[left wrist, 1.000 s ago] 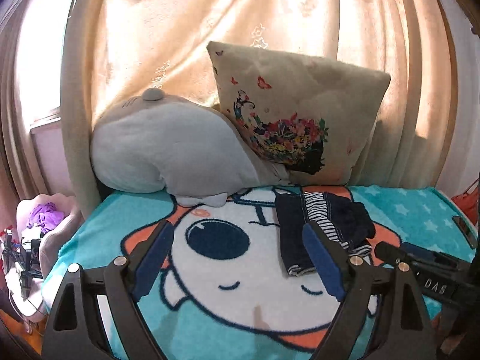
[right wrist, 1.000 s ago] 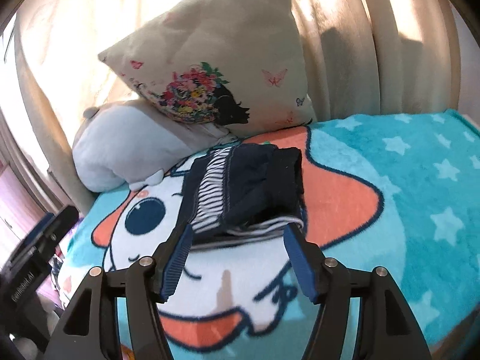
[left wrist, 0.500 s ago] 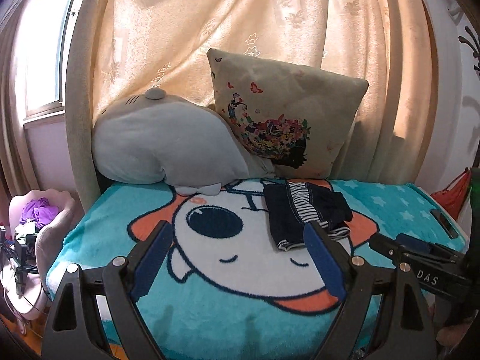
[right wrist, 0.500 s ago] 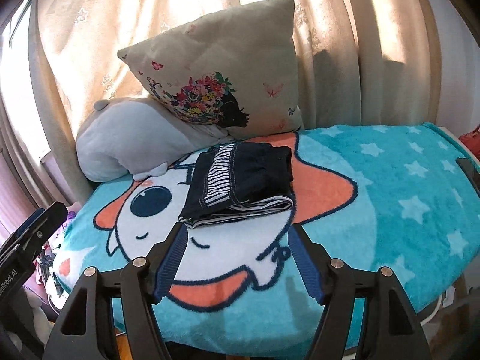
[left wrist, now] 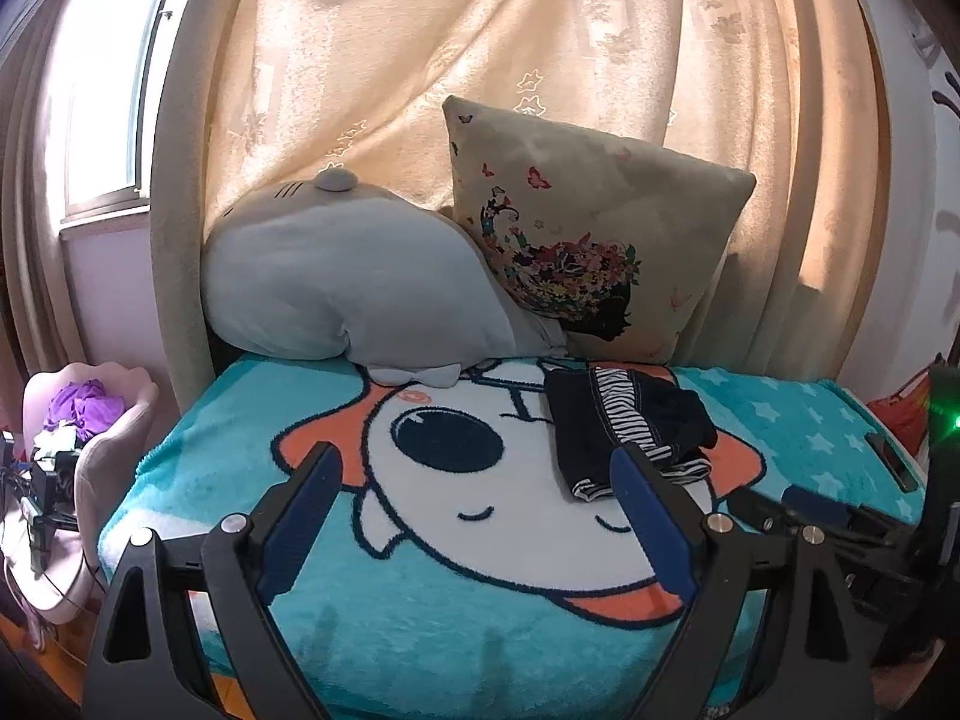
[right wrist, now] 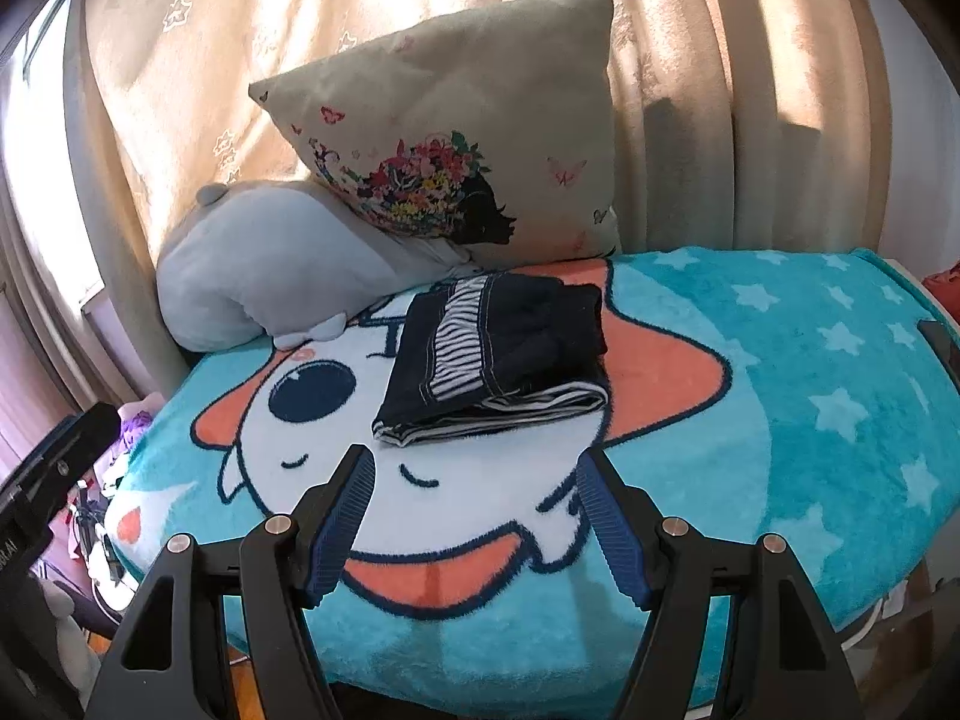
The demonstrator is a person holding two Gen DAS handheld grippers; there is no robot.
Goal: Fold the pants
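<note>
The dark navy pants with a striped lining (left wrist: 630, 426) lie folded in a compact stack on the teal cartoon blanket (left wrist: 420, 612), right of the cartoon eye. They also show in the right wrist view (right wrist: 498, 360), in the middle of the bed. My left gripper (left wrist: 474, 480) is open and empty, held back above the bed's front edge, left of the pants. My right gripper (right wrist: 474, 480) is open and empty, just in front of the stack and apart from it. The right gripper's body shows at the lower right of the left wrist view (left wrist: 828, 522).
A grey plush pillow (left wrist: 348, 288) and a floral cushion (left wrist: 588, 240) lean against beige curtains (left wrist: 480, 60) at the back. A pink chair with purple cloth (left wrist: 90, 414) stands left of the bed. A red item (left wrist: 900, 414) sits at the far right.
Both grippers have drawn back from the folded pants toward the bed's front edge. The pants stay still on the blanket. Both jaws stay open.
</note>
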